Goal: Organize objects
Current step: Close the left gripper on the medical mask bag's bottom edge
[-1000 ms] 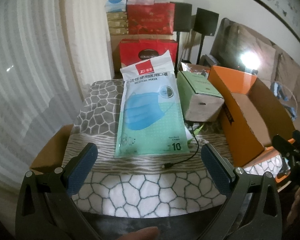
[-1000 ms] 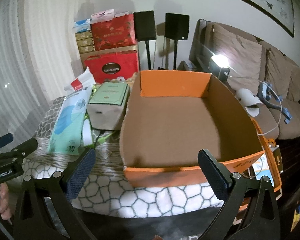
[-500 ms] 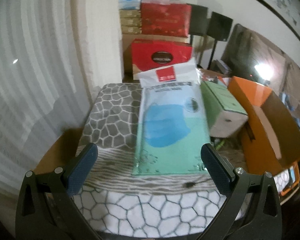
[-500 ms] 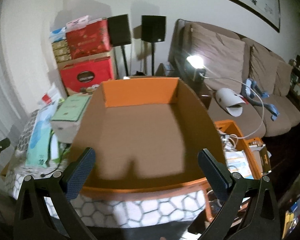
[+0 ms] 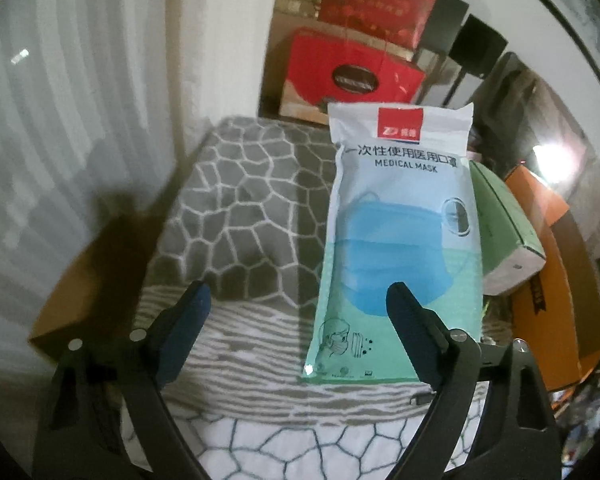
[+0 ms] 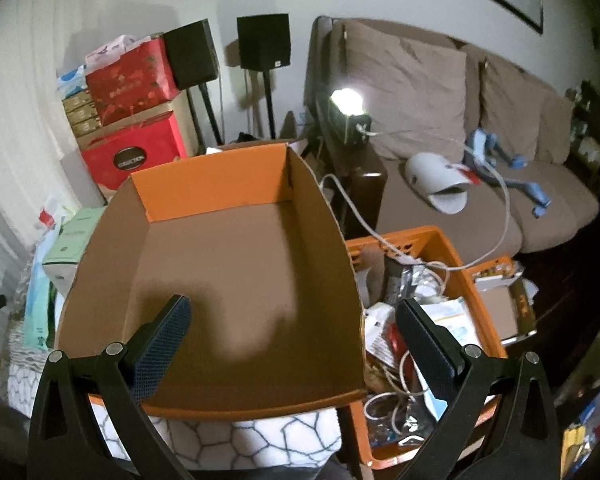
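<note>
A medical mask pack [image 5: 400, 240], white and teal with a blue mask printed on it, lies flat on the patterned blanket [image 5: 240, 216]. My left gripper [image 5: 298, 296] hovers over the pack's near left part and its jaws are closing. The right fingertip is above the pack, the left one above bare blanket, and the pads press on nothing. A pale green box [image 5: 504, 232] lies right of the pack, beside the orange cardboard box [image 5: 540, 208]. My right gripper [image 6: 292, 308] stands open above that orange cardboard box [image 6: 220, 196], whose brown inside is bare.
An orange crate [image 6: 432, 240] full of packets and cables sits right of the box. Behind it stands a brown sofa [image 6: 440, 80]. Red gift boxes [image 5: 352, 76] and two black speakers [image 6: 264, 40] line the far wall. A white curtain [image 5: 60, 120] hangs on the left.
The left gripper came closer to the mask pack and shifted left, and its jaws narrowed. The right gripper swung right over the orange box, bringing the crate and sofa into view.
</note>
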Motion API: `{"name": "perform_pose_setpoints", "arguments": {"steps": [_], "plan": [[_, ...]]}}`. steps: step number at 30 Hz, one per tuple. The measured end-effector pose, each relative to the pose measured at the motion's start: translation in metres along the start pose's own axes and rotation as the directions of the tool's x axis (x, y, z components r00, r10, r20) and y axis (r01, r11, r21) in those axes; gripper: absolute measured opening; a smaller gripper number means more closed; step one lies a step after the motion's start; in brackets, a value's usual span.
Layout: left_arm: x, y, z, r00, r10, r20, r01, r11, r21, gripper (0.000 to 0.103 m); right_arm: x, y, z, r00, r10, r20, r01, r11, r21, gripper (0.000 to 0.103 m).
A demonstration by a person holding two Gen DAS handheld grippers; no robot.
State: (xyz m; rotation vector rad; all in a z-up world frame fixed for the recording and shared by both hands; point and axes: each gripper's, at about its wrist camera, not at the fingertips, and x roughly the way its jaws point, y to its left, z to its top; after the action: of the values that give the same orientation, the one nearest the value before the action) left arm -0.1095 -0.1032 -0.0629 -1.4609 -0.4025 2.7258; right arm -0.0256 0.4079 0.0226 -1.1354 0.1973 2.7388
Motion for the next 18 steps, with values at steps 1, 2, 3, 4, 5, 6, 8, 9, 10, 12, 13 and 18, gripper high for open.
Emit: {"name": "perform_pose_setpoints", "arguments": {"steps": [1, 2, 3, 4, 5, 6, 8, 9, 10, 12, 13, 18], "plan": [[0.005, 0.002, 0.002, 0.999, -0.037, -0.014, 0.037, 0.999, -0.004, 0.082, 0.004, -0.003, 0.001, 1.0, 0.012, -0.01, -0.012, 1.0, 0.008, 0.102], [0.009, 0.004, 0.003, 0.998, -0.064, -0.026, 0.064, 0.998, -0.011, 0.08, 0.008, -0.005, 0.0, 1.0, 0.024, -0.019, -0.024, 1.0, 0.017, 0.102], [0.015, 0.006, 0.005, 0.994, -0.097, -0.04, 0.096, 0.995, -0.021, 0.08, 0.011, -0.009, 0.001, 0.999, 0.044, -0.027, -0.043, 0.999, 0.028, 0.102], [0.019, 0.008, 0.007, 0.991, -0.124, -0.051, 0.123, 0.992, -0.03, 0.08, 0.013, -0.012, 0.001, 0.998, 0.06, -0.031, -0.059, 0.998, 0.037, 0.101], [0.026, 0.009, 0.009, 0.986, -0.155, -0.065, 0.153, 0.988, -0.037, 0.08, 0.016, -0.016, 0.002, 0.996, 0.083, -0.036, -0.081, 0.995, 0.052, 0.1], [0.031, 0.009, 0.012, 0.98, -0.183, -0.08, 0.18, 0.983, -0.041, 0.08, 0.019, -0.02, 0.003, 0.994, 0.098, -0.041, -0.095, 0.993, 0.065, 0.099], [0.041, 0.009, 0.015, 0.968, -0.227, -0.109, 0.224, 0.974, -0.045, 0.08, 0.024, -0.028, 0.006, 0.989, 0.134, -0.055, -0.129, 0.987, 0.095, 0.098], [0.045, 0.009, 0.017, 0.963, -0.241, -0.12, 0.237, 0.971, -0.044, 0.079, 0.027, -0.031, 0.008, 0.987, 0.147, -0.061, -0.14, 0.984, 0.106, 0.095], [0.049, 0.008, 0.018, 0.961, -0.248, -0.125, 0.245, 0.969, -0.04, 0.079, 0.03, -0.034, 0.009, 0.985, 0.16, -0.07, -0.151, 0.982, 0.115, 0.093], [0.053, 0.007, 0.02, 0.954, -0.27, -0.131, 0.268, 0.963, -0.035, 0.079, 0.035, -0.041, 0.013, 0.979, 0.181, -0.094, -0.168, 0.977, 0.134, 0.089], [0.054, 0.007, 0.021, 0.95, -0.283, -0.132, 0.28, 0.959, -0.037, 0.079, 0.038, -0.044, 0.015, 0.976, 0.189, -0.105, -0.174, 0.975, 0.138, 0.087], [0.063, 0.011, 0.028, 0.914, -0.374, -0.155, 0.369, 0.927, -0.063, 0.079, 0.047, -0.05, 0.021, 0.961, 0.223, -0.165, -0.204, 0.971, 0.127, 0.074]]}}
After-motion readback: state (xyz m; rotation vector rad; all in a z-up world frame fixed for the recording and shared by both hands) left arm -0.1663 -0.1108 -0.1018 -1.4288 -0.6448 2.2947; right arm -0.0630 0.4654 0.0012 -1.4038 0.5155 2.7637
